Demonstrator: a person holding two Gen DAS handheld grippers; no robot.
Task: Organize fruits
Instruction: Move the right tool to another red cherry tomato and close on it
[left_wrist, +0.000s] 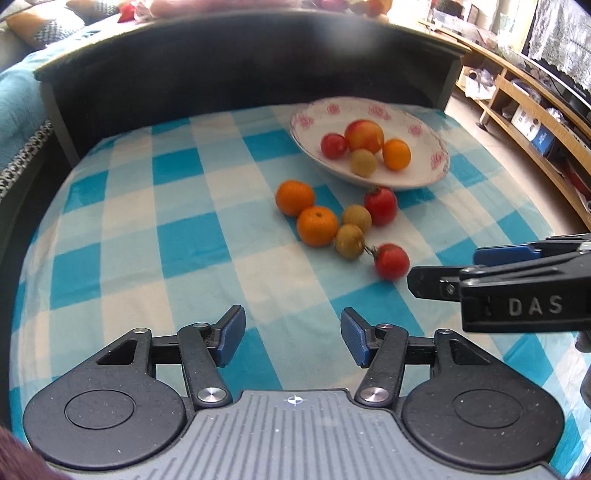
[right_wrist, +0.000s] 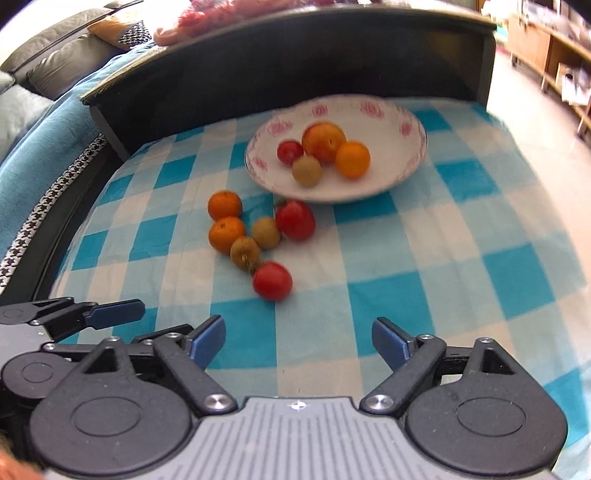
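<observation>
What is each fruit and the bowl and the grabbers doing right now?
Bowl: upright on the cloth, holding four fruits.
Peach: in the bowl.
Two oranges: loose on the cloth, touching.
Two brownish-green fruits: loose on the cloth.
Two tomatoes: loose on the cloth.
Left gripper: open, empty.
Right gripper: open, empty.
Checked cloth: spread flat.

Both wrist views angled down, sharing bowl (left_wrist: 369, 177)

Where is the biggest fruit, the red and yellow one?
The red-and-yellow fruit sits in the flowered bowl at the far side of the checked cloth, seen in both wrist views, touching a small red fruit and an orange one.
</observation>
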